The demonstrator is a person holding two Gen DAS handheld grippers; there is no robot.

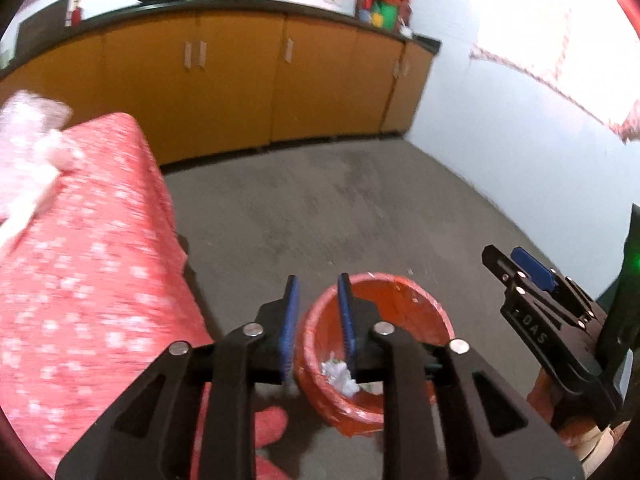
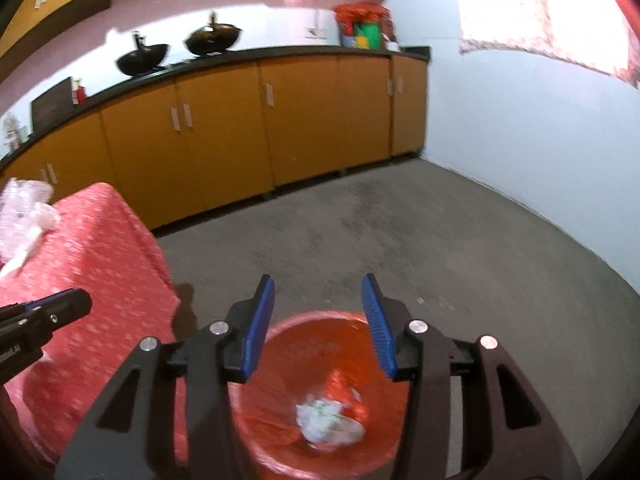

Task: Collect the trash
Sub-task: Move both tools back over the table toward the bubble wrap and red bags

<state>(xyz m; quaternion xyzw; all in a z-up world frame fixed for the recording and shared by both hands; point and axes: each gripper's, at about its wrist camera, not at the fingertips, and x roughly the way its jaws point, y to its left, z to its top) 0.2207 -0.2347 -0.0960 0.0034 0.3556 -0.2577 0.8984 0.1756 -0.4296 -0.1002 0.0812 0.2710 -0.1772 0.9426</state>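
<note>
Across the far side of the room runs a long row of orange cupboards (image 2: 248, 128) under a dark counter (image 2: 224, 58), with two black woks (image 2: 142, 58) sitting on top and a red and green bundle (image 2: 362, 24) at the corner. The grey floor (image 2: 400, 240) stretches from there toward me. On my left is a table under a red cloth with white spots (image 1: 80, 260), and a heap of clear crumpled plastic (image 1: 28, 148) lies at its far edge, blurred.

Just beside the table, on the floor, stands the red bin (image 2: 320, 328), lined with a red bag. Inside it, at the bottom, lies a crumpled white wad of paper (image 2: 324, 420) next to a bit of red wrapper (image 2: 340, 392).

My right gripper (image 2: 320, 320) hangs over the bin with its blue pads (image 2: 260, 328) well apart and nothing between them. My left gripper (image 1: 318, 324) is above the bin's rim nearest the table, its blue pads (image 1: 346, 320) a narrow gap apart and also empty. From the left camera I see the right gripper (image 1: 516, 264) off to the side, near the bin.
</note>
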